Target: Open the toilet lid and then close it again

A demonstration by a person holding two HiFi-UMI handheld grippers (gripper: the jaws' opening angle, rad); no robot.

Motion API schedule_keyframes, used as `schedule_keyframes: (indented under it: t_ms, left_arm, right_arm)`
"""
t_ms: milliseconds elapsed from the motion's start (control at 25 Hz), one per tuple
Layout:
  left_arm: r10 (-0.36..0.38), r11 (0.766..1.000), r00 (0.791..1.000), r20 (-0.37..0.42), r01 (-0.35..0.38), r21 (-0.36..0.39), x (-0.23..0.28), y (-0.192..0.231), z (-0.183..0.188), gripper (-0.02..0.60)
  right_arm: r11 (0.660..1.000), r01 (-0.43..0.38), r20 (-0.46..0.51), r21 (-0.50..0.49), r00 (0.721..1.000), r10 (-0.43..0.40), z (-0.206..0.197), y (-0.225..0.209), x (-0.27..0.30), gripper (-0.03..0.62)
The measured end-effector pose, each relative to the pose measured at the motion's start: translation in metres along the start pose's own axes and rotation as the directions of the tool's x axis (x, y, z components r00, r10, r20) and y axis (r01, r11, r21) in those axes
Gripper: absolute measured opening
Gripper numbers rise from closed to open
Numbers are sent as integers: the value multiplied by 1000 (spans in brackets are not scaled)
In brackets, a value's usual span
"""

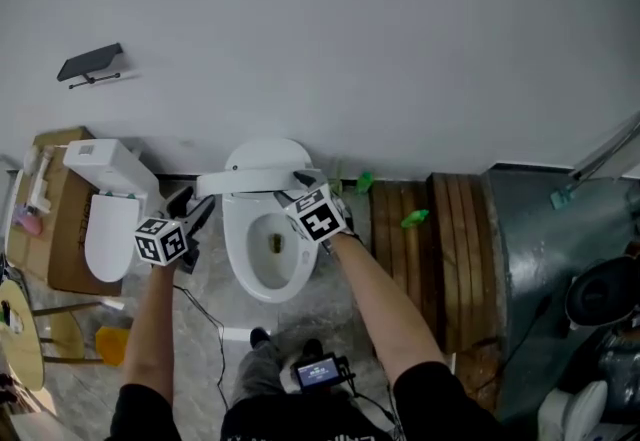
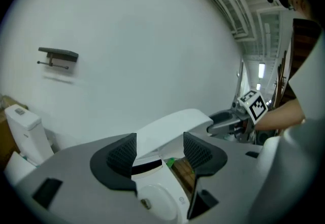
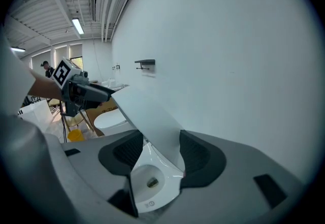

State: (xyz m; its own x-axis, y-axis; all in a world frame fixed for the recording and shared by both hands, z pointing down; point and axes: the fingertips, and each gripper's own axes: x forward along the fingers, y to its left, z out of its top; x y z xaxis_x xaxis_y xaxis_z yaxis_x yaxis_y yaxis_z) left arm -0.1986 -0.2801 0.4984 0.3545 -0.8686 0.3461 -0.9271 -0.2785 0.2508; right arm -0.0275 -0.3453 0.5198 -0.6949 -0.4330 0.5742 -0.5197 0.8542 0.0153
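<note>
The white toilet (image 1: 262, 279) stands against the wall with its lid (image 1: 250, 181) half raised and tilted over the open bowl. My left gripper (image 1: 196, 206) is at the lid's left end. In the left gripper view the lid (image 2: 172, 127) lies in the gap of the left gripper (image 2: 160, 149), whose jaws stand wide apart. My right gripper (image 1: 293, 187) is at the lid's right end. In the right gripper view the lid (image 3: 152, 119) runs through the wide gap of the right gripper (image 3: 155, 153) and lies against the right pad (image 3: 190, 153).
A second toilet (image 1: 105, 229) with its white tank (image 1: 100, 164) stands at the left beside a cardboard box (image 1: 60, 229). Wooden slats (image 1: 440, 259) and a grey metal tub (image 1: 545, 269) lie to the right. A small dark shelf (image 1: 92, 64) hangs on the wall.
</note>
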Motion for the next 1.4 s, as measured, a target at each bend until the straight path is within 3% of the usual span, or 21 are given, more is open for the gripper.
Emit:
schedule_keyframes:
  t_ms: [200,360,480,520,560,800,1040,1240,1400]
  left_arm:
    - [65,978,995,-73,-49,201,20,7,0,275]
    - [112,911,991,-67,-76,406,46,14,22,272]
    - [149,874,988,-26,-120,470,61,27,46,224]
    - [154,871,988,-14,-129,475,65,33,53,171]
    - [150,871,989,-5,-129,474,69,38,59,161]
    - [131,873,991,-9,-111,474,98,60,89,147]
    - [133,891,991,-26,-108,442,126,77,111,141]
    - [147,903,988,-45,-116,414,148,94,127,137]
    - [202,889,977,-63,-156,431,166,107,138,121]
  right_arm:
    - [999,-4,12,41,1000,4,19,-11,6,229]
    - [998,14,28,61,999,-16,34,-26,16,229]
    - [995,38,37,95,998,-42,50,-42,25,229]
    - [993,48,36,104,998,-52,55,-48,28,229]
    - [992,60,34,112,997,-64,60,-54,31,229]
    - [973,150,38,177,987,-159,88,-86,48,224]
    - [951,265,55,160,960,-276,107,-118,68,185]
    - [948,294,47,124,952,-301,123,-140,82,156]
    - [950,286,32,127,956,-292,134,-154,95,144]
